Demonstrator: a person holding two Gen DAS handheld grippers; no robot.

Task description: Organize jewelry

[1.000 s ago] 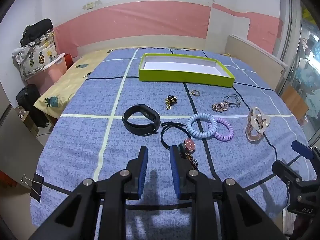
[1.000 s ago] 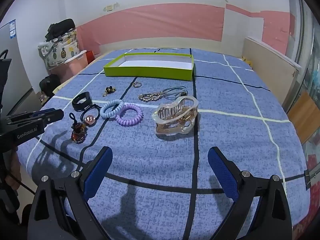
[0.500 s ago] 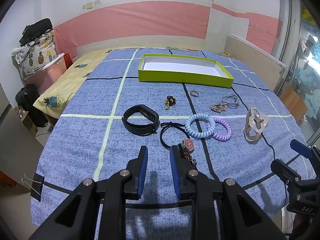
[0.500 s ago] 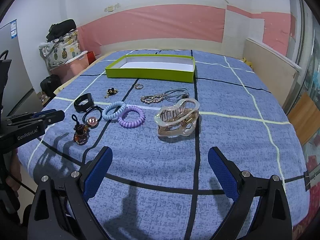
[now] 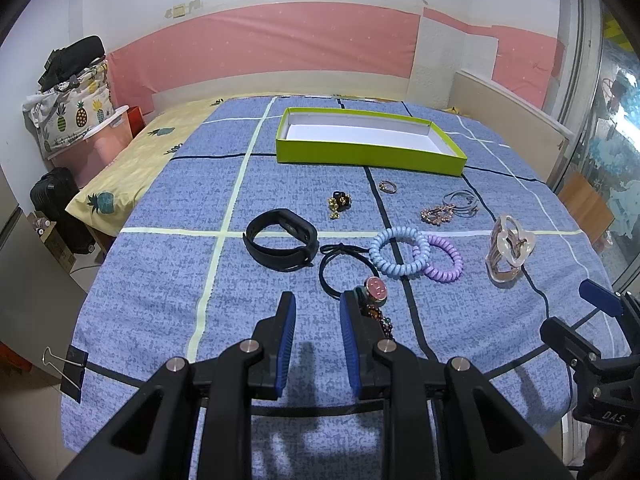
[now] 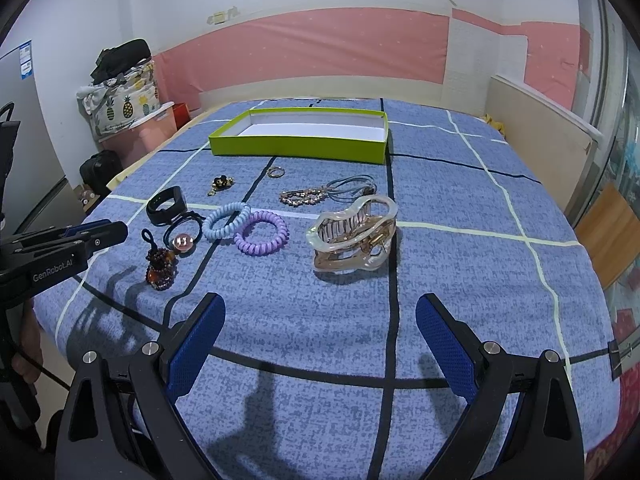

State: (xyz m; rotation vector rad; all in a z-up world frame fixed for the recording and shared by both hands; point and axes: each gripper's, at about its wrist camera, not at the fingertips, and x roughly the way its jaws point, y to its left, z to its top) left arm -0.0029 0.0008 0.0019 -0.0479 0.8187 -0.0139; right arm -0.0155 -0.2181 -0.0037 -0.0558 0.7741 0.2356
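Fingers: right gripper [image 6: 320,322] wide, left gripper [image 5: 318,322] narrow, both empty; hair claw [image 6: 352,234] is stiff, light, prob. brittle, grip across its body.

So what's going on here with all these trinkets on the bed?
A person holds a pair of tongs in each hand, about to sort jewelry into the green box, which looks empty. Neither holds anything. The right tongs are wide open, facing the big hair claw. The left tongs are narrowly parted, near the beaded charm.
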